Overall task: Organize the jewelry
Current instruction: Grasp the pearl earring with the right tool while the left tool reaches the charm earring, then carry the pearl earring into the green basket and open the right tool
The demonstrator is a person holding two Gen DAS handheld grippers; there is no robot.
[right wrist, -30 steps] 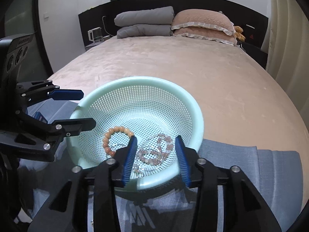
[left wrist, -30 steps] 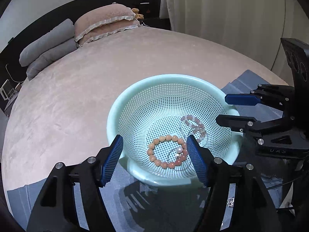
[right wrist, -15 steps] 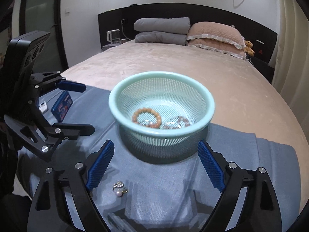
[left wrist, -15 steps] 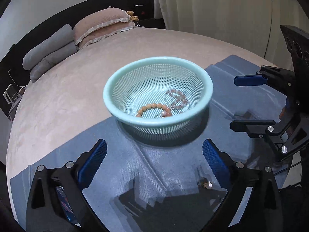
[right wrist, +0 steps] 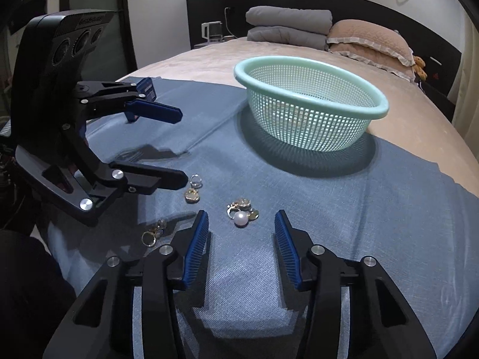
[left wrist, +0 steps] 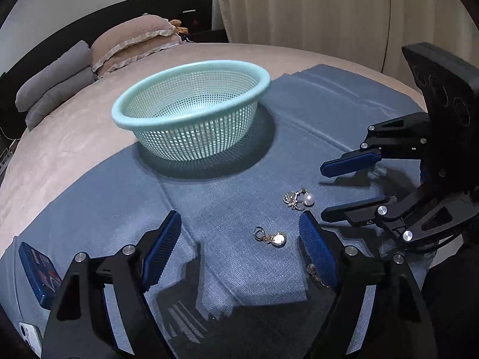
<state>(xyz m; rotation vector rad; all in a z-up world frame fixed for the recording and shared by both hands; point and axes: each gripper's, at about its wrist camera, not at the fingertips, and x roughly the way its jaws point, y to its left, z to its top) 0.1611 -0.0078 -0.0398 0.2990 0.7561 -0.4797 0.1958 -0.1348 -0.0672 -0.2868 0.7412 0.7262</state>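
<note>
A mint green perforated basket (left wrist: 191,110) (right wrist: 308,104) stands on a blue cloth (left wrist: 233,269) (right wrist: 359,209) on the bed; its inside is hidden from this low angle. A pearl earring cluster (left wrist: 299,200) (right wrist: 242,211) lies on the cloth just ahead of my open, empty right gripper (right wrist: 241,229). A small gold pendant (left wrist: 271,237) (right wrist: 191,194) lies between the fingers of my open, empty left gripper (left wrist: 241,233). A third gold piece (right wrist: 154,232) lies to the left of the right gripper.
A blue card-like box (left wrist: 39,272) (right wrist: 146,89) lies on the cloth's left side. Grey pillows (right wrist: 287,27) and pink pillows (right wrist: 368,42) sit at the headboard. A curtain (left wrist: 329,15) hangs behind the bed.
Both grippers have pulled back from the basket and dropped low over the cloth. The loose jewelry pieces on the cloth are now close in front of the fingers.
</note>
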